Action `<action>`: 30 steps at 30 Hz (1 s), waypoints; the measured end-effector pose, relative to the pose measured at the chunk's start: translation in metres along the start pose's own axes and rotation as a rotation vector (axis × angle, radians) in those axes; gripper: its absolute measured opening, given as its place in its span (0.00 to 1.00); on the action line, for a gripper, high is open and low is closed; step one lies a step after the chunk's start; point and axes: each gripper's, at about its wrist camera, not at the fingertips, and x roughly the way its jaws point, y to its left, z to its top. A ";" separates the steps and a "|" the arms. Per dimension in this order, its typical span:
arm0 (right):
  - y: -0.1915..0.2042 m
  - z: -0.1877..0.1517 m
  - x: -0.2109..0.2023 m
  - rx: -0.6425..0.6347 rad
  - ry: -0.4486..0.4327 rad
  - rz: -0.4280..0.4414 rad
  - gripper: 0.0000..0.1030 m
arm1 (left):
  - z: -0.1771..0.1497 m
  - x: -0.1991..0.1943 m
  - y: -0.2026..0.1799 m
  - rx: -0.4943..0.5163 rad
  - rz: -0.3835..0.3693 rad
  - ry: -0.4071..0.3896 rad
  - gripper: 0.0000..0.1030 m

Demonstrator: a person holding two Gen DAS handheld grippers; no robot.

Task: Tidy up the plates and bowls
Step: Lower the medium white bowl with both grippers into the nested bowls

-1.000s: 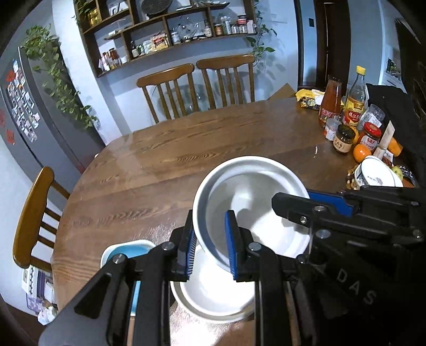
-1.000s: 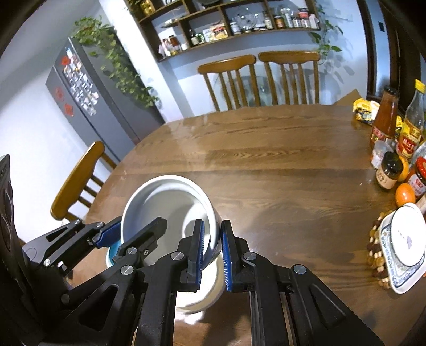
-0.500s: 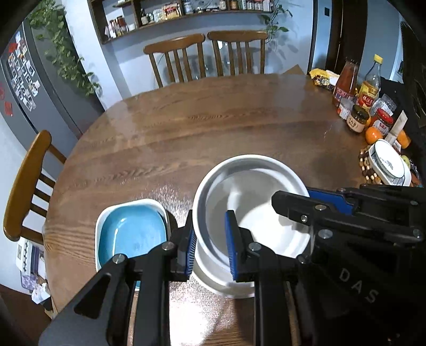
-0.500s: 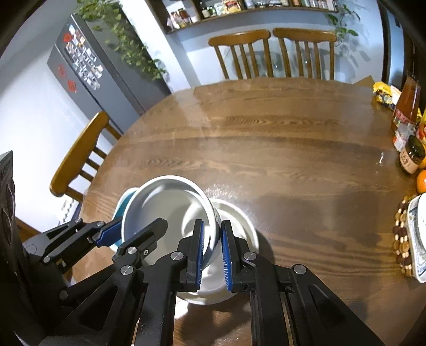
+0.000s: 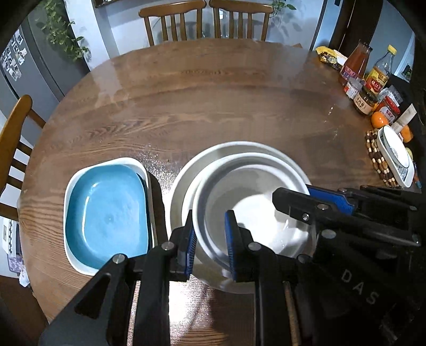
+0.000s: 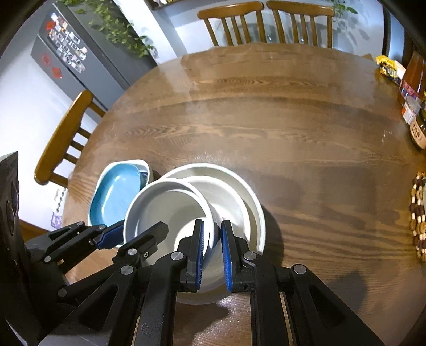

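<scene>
Jaws: I keep both clamped on the white bowl's (image 5: pixel 247 210) rim, left gripper (image 5: pixel 209 247) and right gripper (image 6: pixel 213 250).
Bowl: lower now, tilted inside the white plate (image 6: pixel 247 197).
Blue dish (image 5: pixel 106 210): unmoved on the desk (image 5: pixel 213 106).

wooden table (image 5: pixel 213 106), chairs (image 5: pixel 173 21), condiment bottles (image 5: pixel 356 64)

Two black hand-held grippers w/ blue pads

Left hand-held gripper (image 5: pixel 209 243) & right hand-held gripper (image 6: pixel 213 246): matte black angular linkage arms, silver round screws at joints, ribbed blue finger pads; white letters "DAS" on right unit's body in left wrist view
</scene>
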 end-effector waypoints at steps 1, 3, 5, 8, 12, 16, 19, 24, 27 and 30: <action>0.000 0.000 0.001 0.000 0.003 -0.002 0.14 | 0.000 0.001 0.001 0.001 -0.001 0.004 0.18; 0.000 -0.001 0.004 0.000 0.011 -0.005 0.14 | -0.001 0.003 0.002 0.004 -0.002 0.012 0.18; 0.000 -0.001 0.006 0.002 0.017 -0.008 0.14 | -0.001 0.005 0.002 0.005 -0.003 0.019 0.18; 0.000 -0.001 0.009 0.007 0.022 -0.012 0.14 | 0.001 0.009 0.002 0.010 -0.007 0.027 0.18; 0.000 0.000 0.011 0.014 0.027 -0.018 0.14 | 0.002 0.012 0.001 0.014 -0.014 0.035 0.18; -0.001 0.002 0.013 0.024 0.029 -0.018 0.14 | 0.005 0.014 -0.003 0.025 -0.010 0.037 0.18; -0.002 0.002 0.014 0.028 0.029 -0.018 0.14 | 0.006 0.015 -0.004 0.029 -0.010 0.037 0.18; -0.001 0.002 0.015 0.030 0.029 -0.023 0.14 | 0.006 0.016 -0.001 0.037 -0.013 0.037 0.18; -0.001 0.002 0.015 0.033 0.028 -0.021 0.14 | 0.006 0.016 -0.002 0.040 -0.015 0.036 0.18; -0.002 0.002 0.015 0.038 0.024 -0.020 0.14 | 0.006 0.016 -0.003 0.045 -0.017 0.035 0.18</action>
